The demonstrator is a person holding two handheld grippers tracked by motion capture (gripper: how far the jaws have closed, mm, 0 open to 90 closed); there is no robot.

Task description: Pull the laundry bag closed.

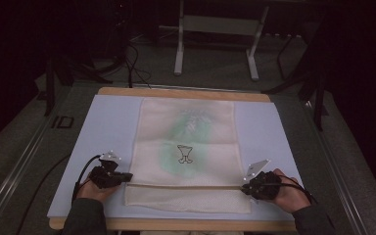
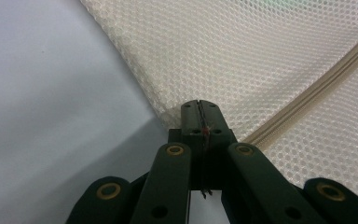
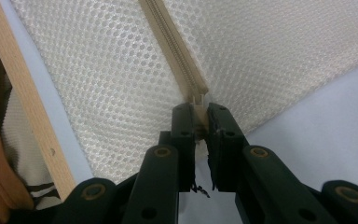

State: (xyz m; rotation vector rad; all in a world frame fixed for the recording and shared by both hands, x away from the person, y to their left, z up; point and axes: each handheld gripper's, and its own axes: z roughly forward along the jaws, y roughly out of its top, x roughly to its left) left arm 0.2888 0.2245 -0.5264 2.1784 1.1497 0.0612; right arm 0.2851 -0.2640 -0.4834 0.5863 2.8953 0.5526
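Note:
A cream mesh bag (image 1: 186,122) lies flat on a pale blue mat (image 1: 107,127), and something green with a small black drawing (image 1: 185,154) shows through it. A zipper (image 1: 186,186) runs across the bag near its front. My left gripper (image 1: 127,177) is shut on the bag's left edge at the zipper's end; in the left gripper view its jaws (image 2: 199,105) pinch the mesh (image 2: 261,46) beside the zipper (image 2: 317,88). At the zipper's right end my right gripper (image 1: 243,188) is shut; in the right gripper view the jaws (image 3: 199,109) clamp the zipper's end tab (image 3: 196,95).
The mat rests on a wooden board (image 1: 176,92) whose front edge (image 3: 28,107) runs close to my right hand. Beyond the board stand white table legs (image 1: 178,49) and dark cables (image 1: 132,63) on the floor. Bare mat lies on both sides of the bag.

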